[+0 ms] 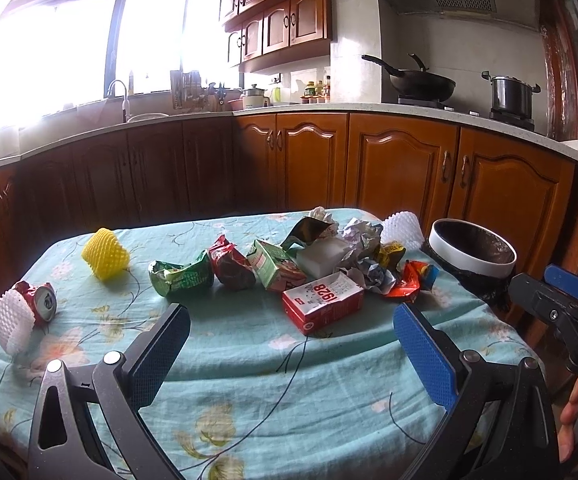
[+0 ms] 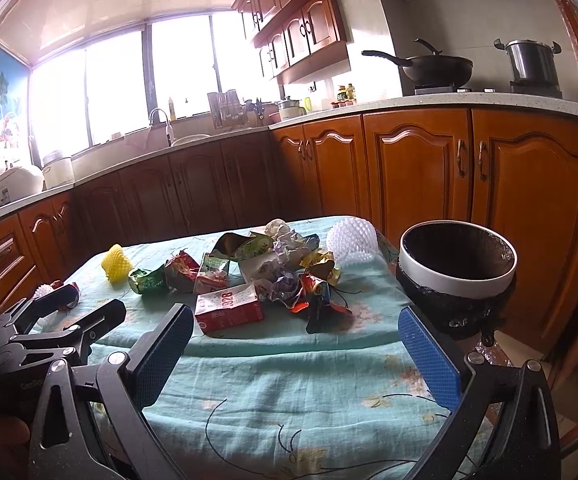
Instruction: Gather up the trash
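Trash lies in a heap on the teal flowered tablecloth point(image 1: 249, 392): a red "1928" carton point(image 1: 323, 302) point(image 2: 229, 308), a green wrapper point(image 1: 181, 276), a red wrapper point(image 1: 231, 266), a green carton point(image 1: 277, 266) and crumpled paper point(image 1: 359, 236). A yellow foam net point(image 1: 105, 256) and a crushed red can point(image 1: 39, 302) in white foam lie apart at the left. Beside the table's right edge stands a white-rimmed bin point(image 1: 471, 254) point(image 2: 457, 264) lined with a black bag. My left gripper point(image 1: 293, 352) is open and empty, short of the carton. My right gripper point(image 2: 297, 356) is also open and empty.
A white foam net point(image 2: 351, 244) sits at the table's far right corner, next to the bin. Wooden cabinets point(image 1: 401, 168) and a counter with a wok point(image 1: 421, 82) and a pot point(image 1: 511, 96) run behind the table. A hand point(image 1: 577, 420) shows at the lower right.
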{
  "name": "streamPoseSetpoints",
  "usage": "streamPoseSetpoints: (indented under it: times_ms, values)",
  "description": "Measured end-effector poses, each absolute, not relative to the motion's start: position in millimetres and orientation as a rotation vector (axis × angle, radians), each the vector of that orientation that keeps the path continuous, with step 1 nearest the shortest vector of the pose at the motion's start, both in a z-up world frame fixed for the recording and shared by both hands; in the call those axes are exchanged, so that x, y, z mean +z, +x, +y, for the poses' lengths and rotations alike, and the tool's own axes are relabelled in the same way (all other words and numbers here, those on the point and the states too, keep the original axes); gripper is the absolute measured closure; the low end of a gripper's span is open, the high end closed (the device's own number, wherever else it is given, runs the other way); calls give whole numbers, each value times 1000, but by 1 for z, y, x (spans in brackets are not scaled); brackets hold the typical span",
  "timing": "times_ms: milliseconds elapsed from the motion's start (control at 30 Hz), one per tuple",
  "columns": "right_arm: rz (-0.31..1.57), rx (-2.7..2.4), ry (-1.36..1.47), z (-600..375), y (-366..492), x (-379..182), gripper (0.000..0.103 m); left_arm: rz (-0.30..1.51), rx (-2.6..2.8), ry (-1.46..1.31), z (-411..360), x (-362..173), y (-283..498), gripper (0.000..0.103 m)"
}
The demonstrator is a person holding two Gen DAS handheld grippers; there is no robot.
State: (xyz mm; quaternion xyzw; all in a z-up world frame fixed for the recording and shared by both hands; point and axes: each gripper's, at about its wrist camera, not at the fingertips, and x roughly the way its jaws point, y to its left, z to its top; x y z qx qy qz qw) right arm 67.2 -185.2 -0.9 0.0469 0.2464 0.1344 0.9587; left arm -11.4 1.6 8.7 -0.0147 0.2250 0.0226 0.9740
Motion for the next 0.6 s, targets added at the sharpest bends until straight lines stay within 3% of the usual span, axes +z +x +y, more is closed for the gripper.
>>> streamPoseSetpoints:
  times_ms: [600]
  values:
    - [503, 279, 101, -183, 67, -1, 0, 456, 44, -31, 2, 8, -11, 1]
